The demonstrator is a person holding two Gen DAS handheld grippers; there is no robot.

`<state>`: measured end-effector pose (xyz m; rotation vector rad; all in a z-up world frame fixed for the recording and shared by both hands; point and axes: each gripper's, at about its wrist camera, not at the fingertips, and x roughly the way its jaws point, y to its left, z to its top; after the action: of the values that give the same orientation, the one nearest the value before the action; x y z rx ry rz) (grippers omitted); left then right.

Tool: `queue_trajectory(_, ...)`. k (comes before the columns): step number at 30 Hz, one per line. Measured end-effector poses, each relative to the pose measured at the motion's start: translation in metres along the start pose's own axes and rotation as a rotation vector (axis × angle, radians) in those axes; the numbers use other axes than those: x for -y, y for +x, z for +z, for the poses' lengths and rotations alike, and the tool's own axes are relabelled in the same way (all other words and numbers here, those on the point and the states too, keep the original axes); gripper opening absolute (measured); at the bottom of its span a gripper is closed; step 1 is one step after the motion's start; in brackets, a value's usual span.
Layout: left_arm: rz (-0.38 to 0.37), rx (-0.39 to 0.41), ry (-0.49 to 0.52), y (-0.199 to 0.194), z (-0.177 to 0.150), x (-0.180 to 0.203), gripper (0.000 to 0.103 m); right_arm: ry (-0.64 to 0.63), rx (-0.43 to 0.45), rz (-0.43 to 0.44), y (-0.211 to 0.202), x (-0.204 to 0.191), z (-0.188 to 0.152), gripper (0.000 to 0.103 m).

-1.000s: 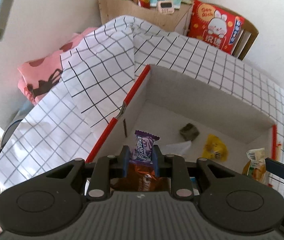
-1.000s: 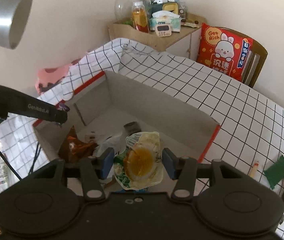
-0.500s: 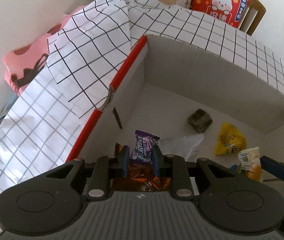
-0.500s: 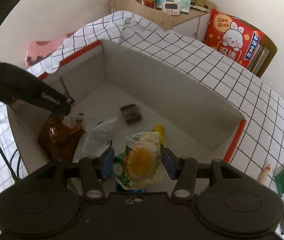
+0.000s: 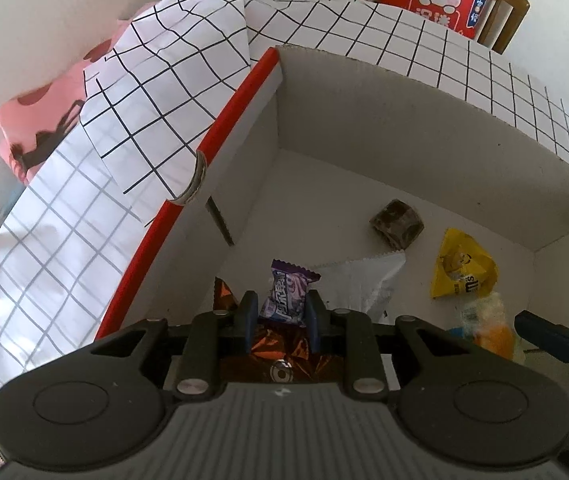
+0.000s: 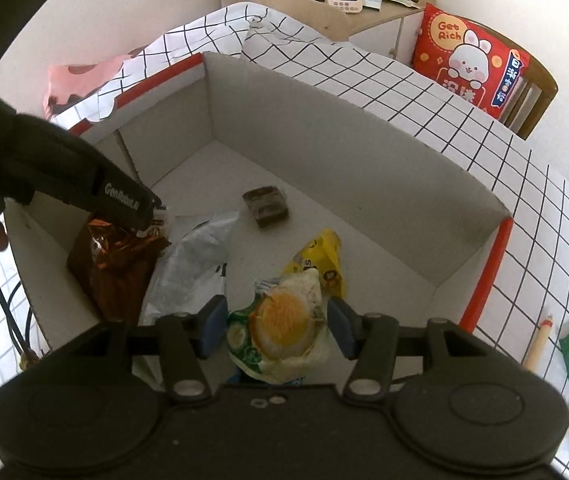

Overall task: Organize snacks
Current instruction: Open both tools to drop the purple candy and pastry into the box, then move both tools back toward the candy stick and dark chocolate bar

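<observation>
Both grippers hang low inside the cardboard box [image 6: 364,168] so the snacks drop among those already there. The left gripper [image 5: 280,314] is opening, its purple candy [image 5: 286,294] barely pinched. The right gripper [image 6: 276,326] is opening too, its fingers clear of the egg-print packet [image 6: 284,320].

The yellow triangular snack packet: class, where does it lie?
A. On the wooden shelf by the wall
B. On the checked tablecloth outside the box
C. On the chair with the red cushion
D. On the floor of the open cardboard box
D: the yellow triangular snack packet lies on the pale floor inside the cardboard box, near a dark brown wrapped piece.
</observation>
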<state>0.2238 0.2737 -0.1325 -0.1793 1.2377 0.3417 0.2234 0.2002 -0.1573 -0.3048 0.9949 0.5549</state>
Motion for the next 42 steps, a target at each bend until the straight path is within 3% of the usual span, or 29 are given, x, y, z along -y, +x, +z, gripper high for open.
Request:
queue_trajectory(4, -0.028, 0.011, -0.01, -0.005, -0.004, -0.003, 0.032, 0.014, 0.015, 0.002, -0.006, 0.002, -0.002, 0.062)
queue_trajectory(11, -0.059, 0.06, -0.013, -0.024, -0.015, -0.005, 0.047, 0.055, 0.05, 0.031, -0.025, 0.007, -0.006, 0.065)
queue_trajectory(14, -0.078, 0.092, -0.014, -0.038, -0.02, -0.004, 0.055, 0.073, 0.075, 0.049, -0.039, 0.009, -0.009, 0.072)
queue_trajectory(25, -0.124, 0.209, 0.016, -0.087, -0.045, 0.012, 0.056, 0.155, 0.168, 0.111, -0.095, 0.028, -0.031, 0.085)
queue_trajectory(29, -0.156, 0.246, 0.033, -0.106, -0.055, 0.025, 0.06, 0.185, 0.207, 0.122, -0.115, 0.042, -0.043, 0.087)
queue_trajectory(32, -0.182, 0.279, 0.056, -0.121, -0.064, 0.04, 0.061, 0.208, 0.234, 0.119, -0.13, 0.054, -0.054, 0.093)
queue_trajectory(35, -0.213, 0.296, 0.078, -0.133, -0.073, 0.057, 0.067, 0.235, 0.255, 0.118, -0.144, 0.07, -0.067, 0.094)
queue_trajectory(42, -0.277, 0.33, 0.119, -0.153, -0.098, 0.101, 0.067, 0.287, 0.283, 0.095, -0.175, 0.111, -0.1, 0.097)
